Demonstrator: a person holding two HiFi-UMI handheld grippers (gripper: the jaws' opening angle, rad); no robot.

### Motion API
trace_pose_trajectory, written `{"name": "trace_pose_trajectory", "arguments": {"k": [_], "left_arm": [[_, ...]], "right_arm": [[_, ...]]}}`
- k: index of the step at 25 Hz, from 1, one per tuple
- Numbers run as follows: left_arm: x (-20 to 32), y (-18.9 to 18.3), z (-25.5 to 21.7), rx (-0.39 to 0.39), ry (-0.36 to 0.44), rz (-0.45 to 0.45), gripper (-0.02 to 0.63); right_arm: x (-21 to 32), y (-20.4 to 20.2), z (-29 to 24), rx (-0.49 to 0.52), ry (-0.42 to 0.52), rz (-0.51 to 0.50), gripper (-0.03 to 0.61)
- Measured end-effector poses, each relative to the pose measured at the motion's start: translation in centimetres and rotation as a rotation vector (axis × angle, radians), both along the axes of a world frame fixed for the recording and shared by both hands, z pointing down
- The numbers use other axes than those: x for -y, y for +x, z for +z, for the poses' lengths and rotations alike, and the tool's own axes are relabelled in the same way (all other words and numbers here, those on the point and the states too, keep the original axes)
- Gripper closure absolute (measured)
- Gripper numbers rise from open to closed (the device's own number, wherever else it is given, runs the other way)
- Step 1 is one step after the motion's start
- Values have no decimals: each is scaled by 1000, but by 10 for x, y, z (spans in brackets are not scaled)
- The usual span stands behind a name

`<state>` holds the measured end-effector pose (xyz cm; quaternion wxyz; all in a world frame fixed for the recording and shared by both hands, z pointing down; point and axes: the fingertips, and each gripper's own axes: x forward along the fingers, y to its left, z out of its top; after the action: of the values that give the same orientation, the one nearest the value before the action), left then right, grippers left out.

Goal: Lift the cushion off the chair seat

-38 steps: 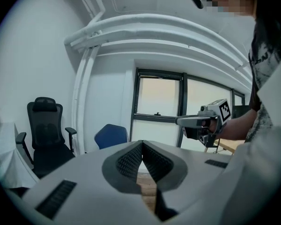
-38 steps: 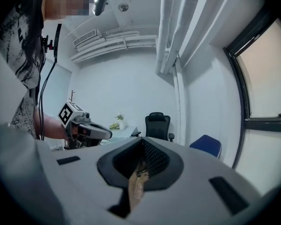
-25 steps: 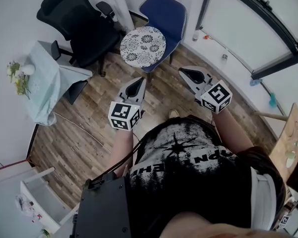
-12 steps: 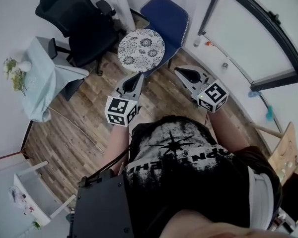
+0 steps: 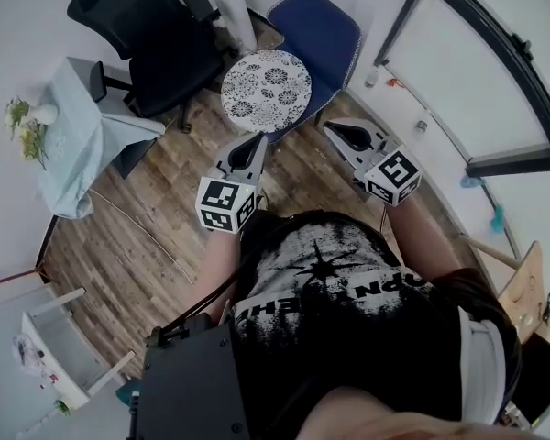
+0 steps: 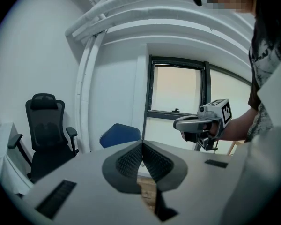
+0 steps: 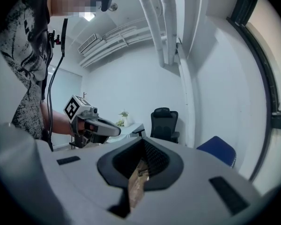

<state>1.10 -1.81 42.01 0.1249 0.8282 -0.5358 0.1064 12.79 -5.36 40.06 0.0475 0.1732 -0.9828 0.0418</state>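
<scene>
The only vessel we can find is a small white vase [image 5: 44,115] on the table draped in pale blue cloth [image 5: 84,154], at the left of the head view. It holds a bunch of flowers [image 5: 20,122] with green leaves.

We count one round cushion [image 5: 266,91], white with a dark floral pattern, lying on the seat of the blue chair [image 5: 325,26]. It overhangs the seat's front edge. There are two chairs in all, the second a black office chair [image 5: 156,44] just beside the blue one, near the table.

We hold two tongs over the wooden floor [image 5: 137,236]. The left gripper [image 5: 255,141] has its jaws pressed together at the tips with nothing between them. The right gripper [image 5: 335,128] is likewise closed and empty. Both point toward the cushion, and neither has hold of it.
</scene>
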Motion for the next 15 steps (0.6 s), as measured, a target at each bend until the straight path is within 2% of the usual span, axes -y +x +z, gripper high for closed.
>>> {"name": "trace_pose_trajectory", "arguments": {"k": [8, 15], "left_arm": [[30, -35, 6, 1, 1, 27, 601], [80, -74, -1, 15, 11, 114, 601]], "right_arm": [[29, -29, 8, -26, 9, 36, 560], [67, -70, 8, -19, 5, 112, 560]]}}
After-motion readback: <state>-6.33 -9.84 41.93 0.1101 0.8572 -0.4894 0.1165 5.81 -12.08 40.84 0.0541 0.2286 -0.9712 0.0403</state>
